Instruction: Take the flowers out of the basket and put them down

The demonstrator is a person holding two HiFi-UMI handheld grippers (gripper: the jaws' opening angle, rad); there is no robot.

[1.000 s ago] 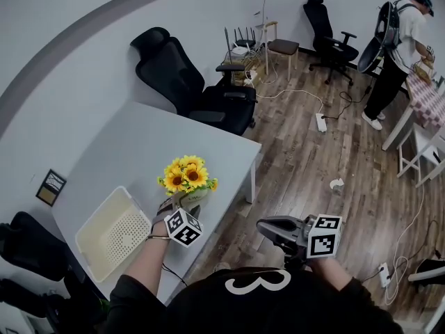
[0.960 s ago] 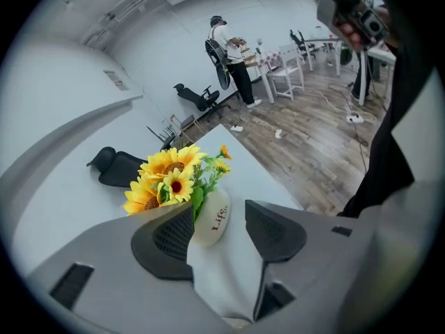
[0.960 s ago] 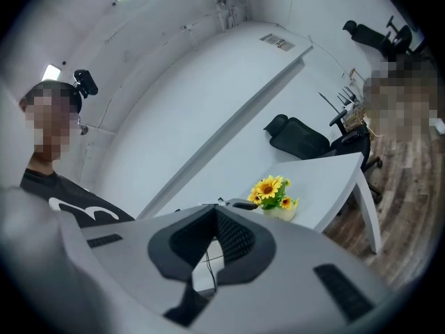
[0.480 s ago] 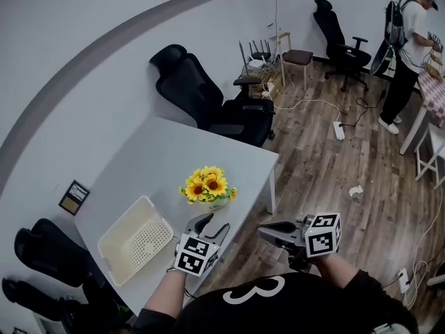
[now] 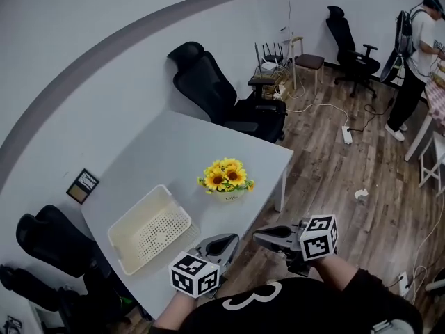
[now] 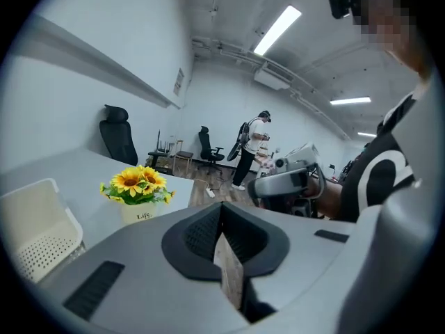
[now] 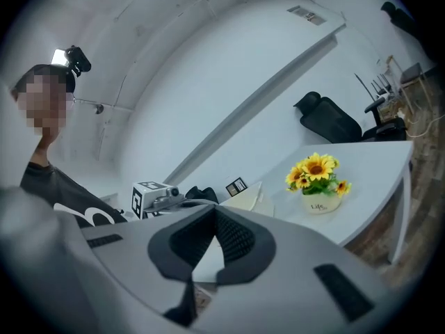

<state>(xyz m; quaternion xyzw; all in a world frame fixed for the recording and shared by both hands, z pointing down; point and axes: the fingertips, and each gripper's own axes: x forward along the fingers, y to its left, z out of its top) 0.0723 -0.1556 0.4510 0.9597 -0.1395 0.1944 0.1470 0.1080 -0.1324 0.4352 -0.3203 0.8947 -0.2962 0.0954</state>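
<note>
You work under bright, even light from ceiling strips [image 6: 281, 28]; shadows on the table [image 5: 174, 152] are faint. Fisheye bends all edges, with dark corners in both gripper views.

shirt [image 5: 306, 310]: black, white print | left gripper [image 5: 224, 241]: grey, black-white marker cube [image 5: 195, 274] | right gripper [image 5: 261, 236]: same

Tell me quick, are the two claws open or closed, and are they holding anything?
Left claw: just snapped closed, holding nothing.
Right claw: closed, holding nothing.
</note>
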